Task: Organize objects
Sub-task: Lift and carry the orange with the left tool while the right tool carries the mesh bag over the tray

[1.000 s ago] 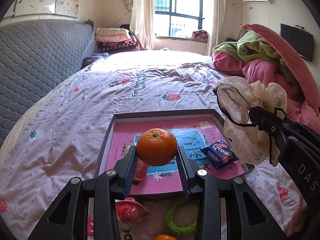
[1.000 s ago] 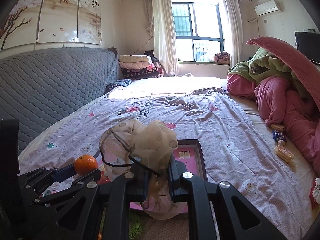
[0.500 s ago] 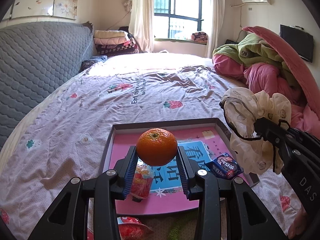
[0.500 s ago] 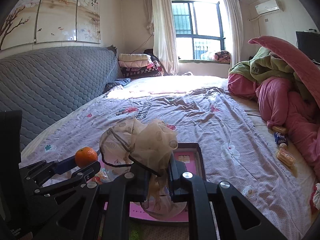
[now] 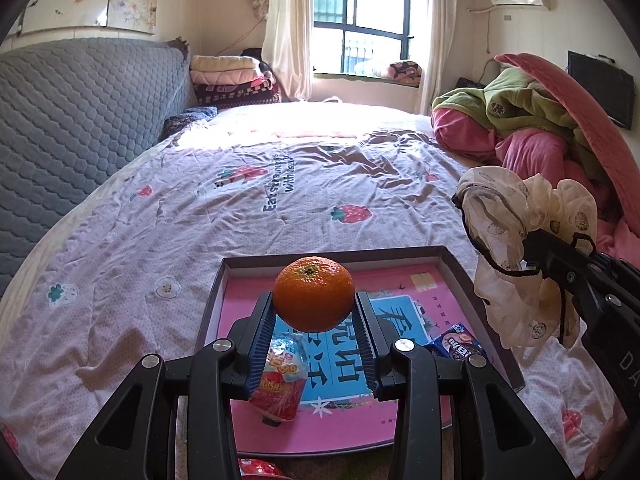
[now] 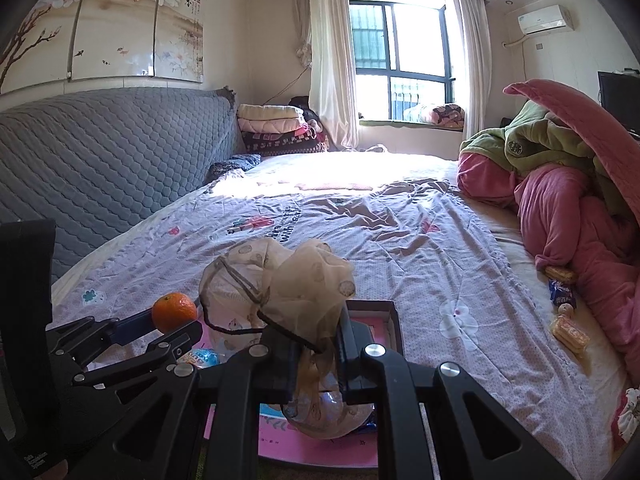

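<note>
Left gripper (image 5: 315, 322): clenched on the tangerine (image 5: 314, 293), blue ribbed pads pressing its two sides; the fruit rides in the air, clear of everything below.
What lies under it: the tray (image 5: 452, 262), a shallow dark-rimmed box with a pink printed floor, resting on the bedspread (image 5: 200, 216). The tangerine hangs above the tray's middle, its far rim just beyond the fruit.
Already in the tray: a red-and-blue snack pouch (image 5: 280, 384) directly below and nearer than the fruit, and a blue biscuit packet (image 5: 458, 344) toward the right wall.
Free floor: as I judge it, the bare pink strip at the far left corner, ahead of and below the fruit, is the open spot; the drop is mostly downward, slightly forward.
Right gripper (image 6: 318, 354): pinched tight on the neck of the gauze drawstring bag (image 6: 280, 284), which billows above the jaws and sags beneath them.
Bag against tray: it hangs over the tray's right wall, its lower bulge low over the pink floor; whether it touches is not clear.
Nearer hand: both sit over the tray; the left is more central, the right at the edge.
Risk: releasing the fruit onto the pouch could let it roll.
</note>
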### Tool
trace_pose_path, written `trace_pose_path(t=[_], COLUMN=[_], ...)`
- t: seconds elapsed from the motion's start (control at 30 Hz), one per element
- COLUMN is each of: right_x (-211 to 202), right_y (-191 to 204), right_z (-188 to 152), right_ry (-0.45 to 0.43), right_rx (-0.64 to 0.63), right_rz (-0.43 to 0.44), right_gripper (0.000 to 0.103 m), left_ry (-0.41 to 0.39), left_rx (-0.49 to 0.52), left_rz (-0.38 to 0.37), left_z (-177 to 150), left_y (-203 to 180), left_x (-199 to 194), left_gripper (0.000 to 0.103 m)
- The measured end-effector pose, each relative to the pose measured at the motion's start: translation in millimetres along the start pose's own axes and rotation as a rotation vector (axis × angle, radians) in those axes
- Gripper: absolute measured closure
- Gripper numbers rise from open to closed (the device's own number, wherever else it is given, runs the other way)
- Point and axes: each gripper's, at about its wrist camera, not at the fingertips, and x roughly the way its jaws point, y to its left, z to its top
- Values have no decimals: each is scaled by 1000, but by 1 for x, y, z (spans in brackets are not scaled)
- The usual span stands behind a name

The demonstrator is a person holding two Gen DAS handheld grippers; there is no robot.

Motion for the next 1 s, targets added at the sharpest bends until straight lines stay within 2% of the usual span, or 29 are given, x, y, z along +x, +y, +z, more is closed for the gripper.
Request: trace_pose_path(t=[0.33, 0.7, 1.0], right_x=[14, 23, 29], right_y=[-4, -6, -5], right_z=[1, 8, 1], right_ry=[14, 3, 30], right_rx=[7, -11, -21], right_rz=[-7, -23, -24], right_gripper=[88, 88, 88], left_ry=[-3, 25, 33], left_rx=[-12, -10, 1], left_rz=[0, 12, 12], left_z=[12, 8, 7], left_y=[-7, -4, -5], left_x=[11, 25, 28], left_gripper=[63, 63, 63])
